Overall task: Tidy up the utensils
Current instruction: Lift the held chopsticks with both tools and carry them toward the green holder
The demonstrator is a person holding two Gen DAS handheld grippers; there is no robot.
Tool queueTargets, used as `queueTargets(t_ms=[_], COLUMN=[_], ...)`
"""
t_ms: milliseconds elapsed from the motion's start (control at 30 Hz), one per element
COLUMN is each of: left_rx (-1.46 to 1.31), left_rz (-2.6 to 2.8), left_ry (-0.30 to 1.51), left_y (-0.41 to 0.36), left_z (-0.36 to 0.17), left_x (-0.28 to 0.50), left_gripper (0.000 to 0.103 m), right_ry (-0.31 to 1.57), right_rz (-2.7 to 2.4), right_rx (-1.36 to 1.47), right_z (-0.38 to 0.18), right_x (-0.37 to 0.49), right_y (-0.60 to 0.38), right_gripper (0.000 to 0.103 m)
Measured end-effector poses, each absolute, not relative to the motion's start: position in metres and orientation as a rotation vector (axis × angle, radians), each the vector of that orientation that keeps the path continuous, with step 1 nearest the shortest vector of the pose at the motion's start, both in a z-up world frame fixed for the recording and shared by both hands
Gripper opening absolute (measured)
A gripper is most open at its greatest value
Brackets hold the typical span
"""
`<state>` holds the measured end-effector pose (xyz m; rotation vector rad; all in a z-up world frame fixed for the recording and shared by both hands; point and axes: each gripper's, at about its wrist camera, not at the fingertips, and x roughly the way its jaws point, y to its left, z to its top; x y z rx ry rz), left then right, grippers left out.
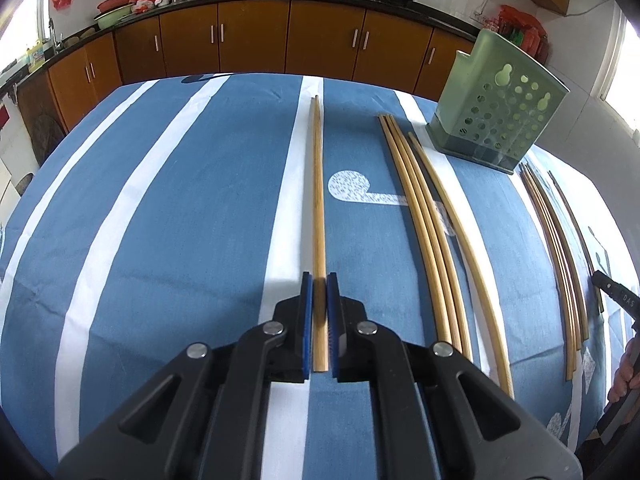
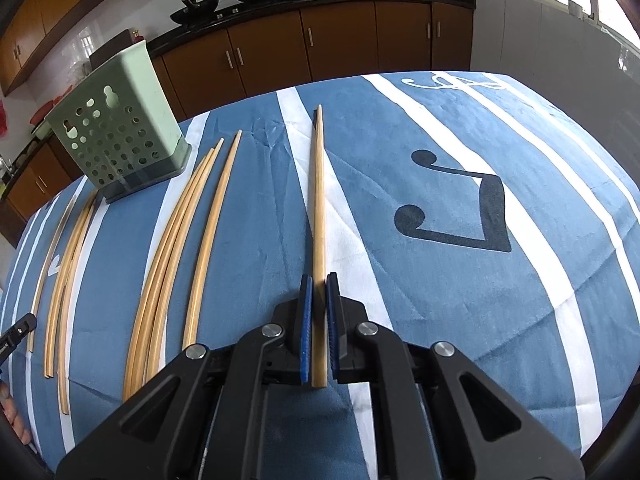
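Tongs on both our hands are clamped: left tongs (image 1: 319,322) and right tongs (image 2: 319,326) each hold a long wooden chopstick above the blue striped table. Next, we judge, comes dropping them into the green perforated holder (image 1: 496,116) near its far edge.

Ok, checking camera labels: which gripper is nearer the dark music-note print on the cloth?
Right. The right gripper sits just left of the note print; the left gripper is beyond the loose chopsticks.
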<state>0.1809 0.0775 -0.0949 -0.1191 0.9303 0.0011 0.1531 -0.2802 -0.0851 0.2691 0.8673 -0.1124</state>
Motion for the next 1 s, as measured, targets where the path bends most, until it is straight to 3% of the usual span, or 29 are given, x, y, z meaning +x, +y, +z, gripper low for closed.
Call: queueTargets(t_ms=[1000], left_rx=[-0.118], left_rz=[0.015], left_ry=[0.503], left_y=[0.087], left_z=[0.058], left_x=[0.154], left_gripper=[0.008], right_ry=[0.497], right_rz=[-0.064], right_rx=[0.229], right_z=[0.037], right_x=[0.130], right_y=[-0.280], right_gripper=[0.008])
